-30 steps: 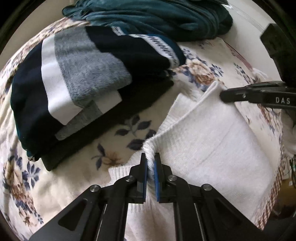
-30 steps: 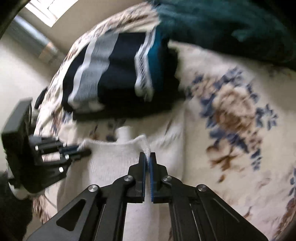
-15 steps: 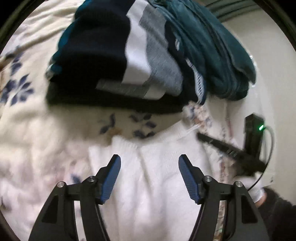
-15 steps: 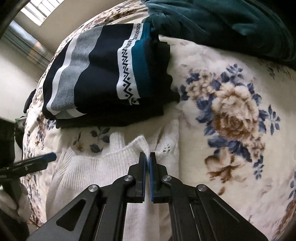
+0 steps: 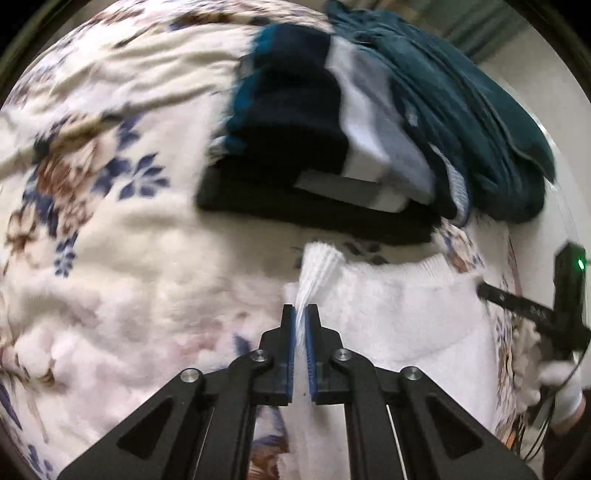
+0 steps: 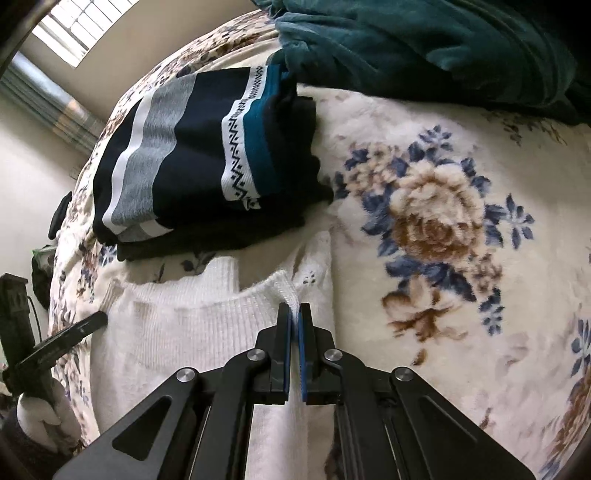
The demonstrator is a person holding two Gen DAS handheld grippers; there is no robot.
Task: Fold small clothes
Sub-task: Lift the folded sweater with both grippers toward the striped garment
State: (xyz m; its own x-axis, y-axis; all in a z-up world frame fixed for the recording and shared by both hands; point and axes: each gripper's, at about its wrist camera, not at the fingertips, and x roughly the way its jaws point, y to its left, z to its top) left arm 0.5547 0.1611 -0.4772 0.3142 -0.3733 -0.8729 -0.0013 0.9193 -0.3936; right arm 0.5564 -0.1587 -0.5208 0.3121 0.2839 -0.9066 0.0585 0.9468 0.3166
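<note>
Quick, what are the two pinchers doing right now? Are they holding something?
Left gripper: just closed; pinching a ribbed edge of the white sweater.
Right gripper: closed, pinching another edge of the white sweater.

A cream blanket printed with blue and brown flowers is seen spread across the bed; a teal plush cover is heaped at its far edge; a barred window is lit above pale curtains.

Floral blanket under folded clothes
</note>
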